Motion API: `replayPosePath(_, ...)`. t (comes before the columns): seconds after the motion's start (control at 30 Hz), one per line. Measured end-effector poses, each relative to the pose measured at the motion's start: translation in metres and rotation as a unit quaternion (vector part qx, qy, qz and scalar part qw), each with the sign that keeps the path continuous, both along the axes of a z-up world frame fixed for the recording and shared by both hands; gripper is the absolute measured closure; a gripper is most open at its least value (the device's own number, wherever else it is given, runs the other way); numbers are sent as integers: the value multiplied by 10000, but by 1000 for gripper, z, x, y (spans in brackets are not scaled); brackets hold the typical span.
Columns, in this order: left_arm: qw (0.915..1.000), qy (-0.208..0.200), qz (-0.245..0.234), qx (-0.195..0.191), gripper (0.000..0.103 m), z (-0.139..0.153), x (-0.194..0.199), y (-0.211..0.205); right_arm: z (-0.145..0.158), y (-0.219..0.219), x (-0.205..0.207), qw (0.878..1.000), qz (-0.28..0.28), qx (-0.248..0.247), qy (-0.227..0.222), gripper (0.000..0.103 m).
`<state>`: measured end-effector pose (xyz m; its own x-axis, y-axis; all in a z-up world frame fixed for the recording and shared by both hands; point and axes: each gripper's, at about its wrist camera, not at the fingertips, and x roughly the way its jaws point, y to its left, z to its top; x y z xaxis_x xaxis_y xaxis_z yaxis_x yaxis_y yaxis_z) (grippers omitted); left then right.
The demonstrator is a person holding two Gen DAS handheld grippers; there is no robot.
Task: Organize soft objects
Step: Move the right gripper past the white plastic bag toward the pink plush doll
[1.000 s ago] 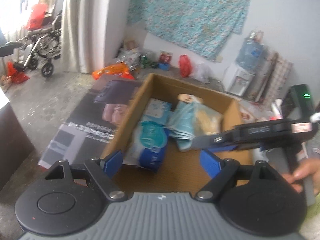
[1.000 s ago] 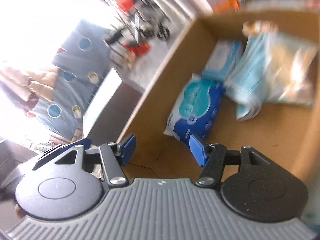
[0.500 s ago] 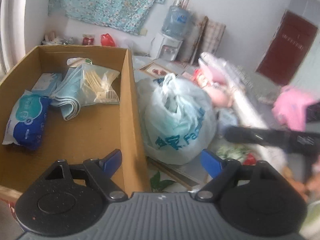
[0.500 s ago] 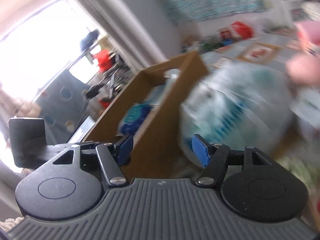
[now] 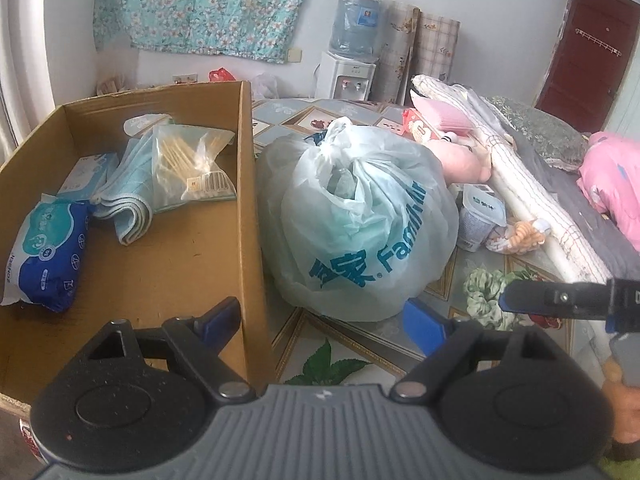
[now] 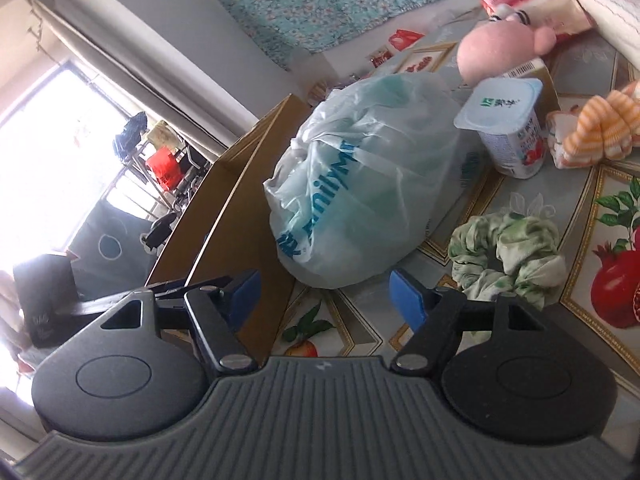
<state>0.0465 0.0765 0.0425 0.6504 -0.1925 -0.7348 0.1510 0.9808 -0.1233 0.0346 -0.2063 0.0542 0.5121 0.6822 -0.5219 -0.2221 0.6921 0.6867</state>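
Both grippers [image 5: 324, 320] [image 6: 324, 296] tilted down, jaws apart

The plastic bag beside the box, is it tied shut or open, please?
Tied shut: the plastic bag's handles are knotted on top, the bulging sides closed around its contents.

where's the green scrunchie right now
The green scrunchie lies on the patterned tablecloth, right of the tied plastic bag and below the yogurt cup in the right wrist view.

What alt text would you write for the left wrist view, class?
The open left gripper hangs over a tied plastic bag beside a cardboard box holding a wipes pack, folded cloths and cotton swabs. A green scrunchie lies right of the bag.
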Motion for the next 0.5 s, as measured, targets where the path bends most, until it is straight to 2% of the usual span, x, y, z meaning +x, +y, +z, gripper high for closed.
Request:
replayPosePath(0.33,10000,4,-67,-1,14,2,-3,-4,-11,-9,4,9995,-66,126,270,30)
replayPosePath(0.5,9999,-74,-74,45,13,6,-8,-3,-9,-6,1,9998,-87,40,186,30)
